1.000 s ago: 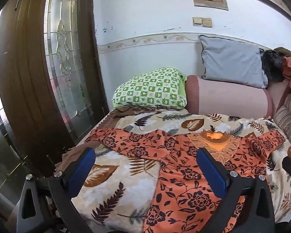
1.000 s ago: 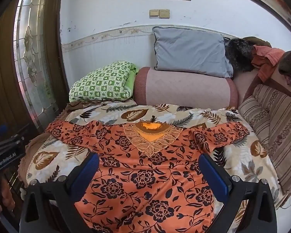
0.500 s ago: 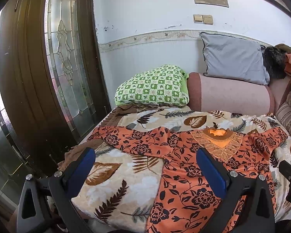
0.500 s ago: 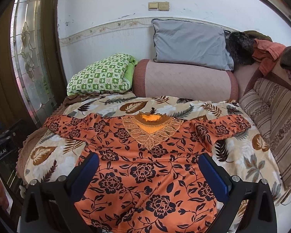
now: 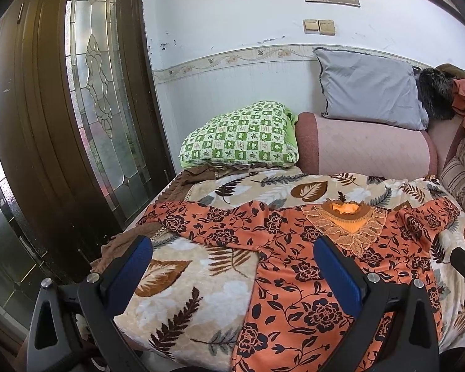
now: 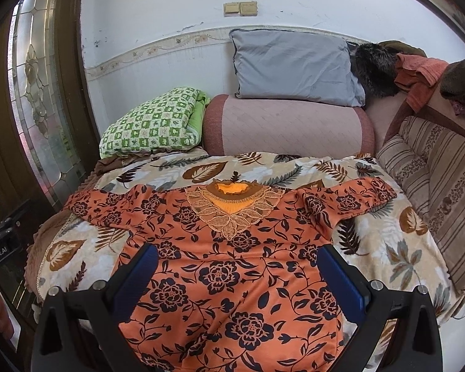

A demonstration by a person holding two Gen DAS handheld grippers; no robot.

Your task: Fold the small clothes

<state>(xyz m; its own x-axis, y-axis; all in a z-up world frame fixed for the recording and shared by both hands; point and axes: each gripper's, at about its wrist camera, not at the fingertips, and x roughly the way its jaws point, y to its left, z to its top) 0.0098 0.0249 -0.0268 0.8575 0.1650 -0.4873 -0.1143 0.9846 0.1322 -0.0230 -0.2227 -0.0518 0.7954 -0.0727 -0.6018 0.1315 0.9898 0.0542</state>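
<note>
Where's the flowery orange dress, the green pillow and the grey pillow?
dress (image 6: 232, 279): right wrist view, on the middle of its front.
green pillow (image 6: 152, 127): right wrist view, on its checked top.
grey pillow (image 6: 294, 65): right wrist view, on the middle of its face.

— Where does the left wrist view look from?
— Low at the bed's (image 5: 183, 282) foot, left side, facing the wall.
— And the right?
— Probably further right, centred. Both share the orange floral dress (image 6: 232, 266) and pillows.
</note>
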